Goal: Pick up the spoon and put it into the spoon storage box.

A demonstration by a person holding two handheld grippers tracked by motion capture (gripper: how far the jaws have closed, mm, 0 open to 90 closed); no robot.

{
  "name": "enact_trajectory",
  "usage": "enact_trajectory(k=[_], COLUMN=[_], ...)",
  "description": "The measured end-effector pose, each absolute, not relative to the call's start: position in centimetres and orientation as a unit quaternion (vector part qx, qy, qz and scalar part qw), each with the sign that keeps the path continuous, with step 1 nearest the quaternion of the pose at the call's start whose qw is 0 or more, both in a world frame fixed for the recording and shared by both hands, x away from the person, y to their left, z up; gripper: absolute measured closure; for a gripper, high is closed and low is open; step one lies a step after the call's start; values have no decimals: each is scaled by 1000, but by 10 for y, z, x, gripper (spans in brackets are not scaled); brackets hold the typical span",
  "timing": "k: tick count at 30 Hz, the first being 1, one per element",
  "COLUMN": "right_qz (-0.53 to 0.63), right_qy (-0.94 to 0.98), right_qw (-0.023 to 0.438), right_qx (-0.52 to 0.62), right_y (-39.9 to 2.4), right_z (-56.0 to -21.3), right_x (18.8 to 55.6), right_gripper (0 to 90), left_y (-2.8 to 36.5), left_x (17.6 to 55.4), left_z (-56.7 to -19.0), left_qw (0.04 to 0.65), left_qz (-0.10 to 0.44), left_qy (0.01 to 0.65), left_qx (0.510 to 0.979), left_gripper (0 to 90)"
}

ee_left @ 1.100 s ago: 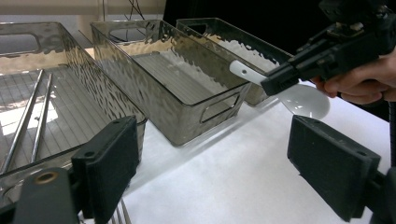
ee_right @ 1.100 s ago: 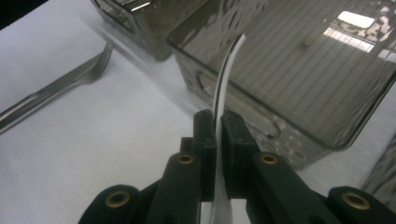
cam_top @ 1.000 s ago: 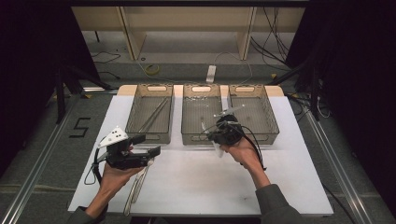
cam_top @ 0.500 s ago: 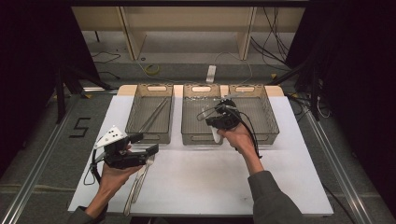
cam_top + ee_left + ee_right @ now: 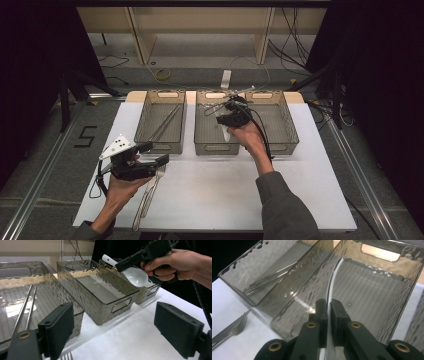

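Observation:
My right gripper (image 5: 231, 111) is shut on a white spoon (image 5: 225, 133) and holds it above the middle grey tray (image 5: 206, 148). In the right gripper view the pads (image 5: 321, 308) pinch the spoon's thin handle (image 5: 331, 285), which runs ahead over the tray floor. The left gripper view has the spoon's bowl (image 5: 136, 276) hanging under that gripper. My left gripper (image 5: 154, 153) hovers over the white table at the near left. Its jaws are open with nothing between them (image 5: 117, 332).
Three grey trays stand in a row at the back. The left tray (image 5: 150, 144) holds two metal sticks (image 5: 165, 122); the right tray (image 5: 290, 131) lies beside the held spoon. Forks (image 5: 146, 196) lie on the table below my left gripper.
My right gripper has carried the spoon away from the person and slightly up, from the middle tray's near edge to above its far half. The left gripper has stayed put.

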State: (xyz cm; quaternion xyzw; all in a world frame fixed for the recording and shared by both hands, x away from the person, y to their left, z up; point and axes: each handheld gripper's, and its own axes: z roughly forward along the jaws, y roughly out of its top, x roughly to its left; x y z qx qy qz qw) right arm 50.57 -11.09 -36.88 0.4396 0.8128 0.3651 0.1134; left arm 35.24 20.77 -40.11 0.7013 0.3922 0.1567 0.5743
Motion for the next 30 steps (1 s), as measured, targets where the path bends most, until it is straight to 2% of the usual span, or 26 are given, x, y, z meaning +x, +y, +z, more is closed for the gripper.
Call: enact_trajectory(k=[14, 30], right_qz=[349, 328], right_qy=[801, 801], right_qw=[122, 133], right_qx=[470, 484], right_y=[-102, -91], right_z=[-387, -403], right_x=[532, 539], right_gripper=[861, 858], left_y=[208, 206], left_x=[351, 352], left_z=[-401, -402], left_qw=[574, 566], left_qz=[157, 151], left_qy=[391, 391], left_qx=[702, 710], left_gripper=[159, 159])
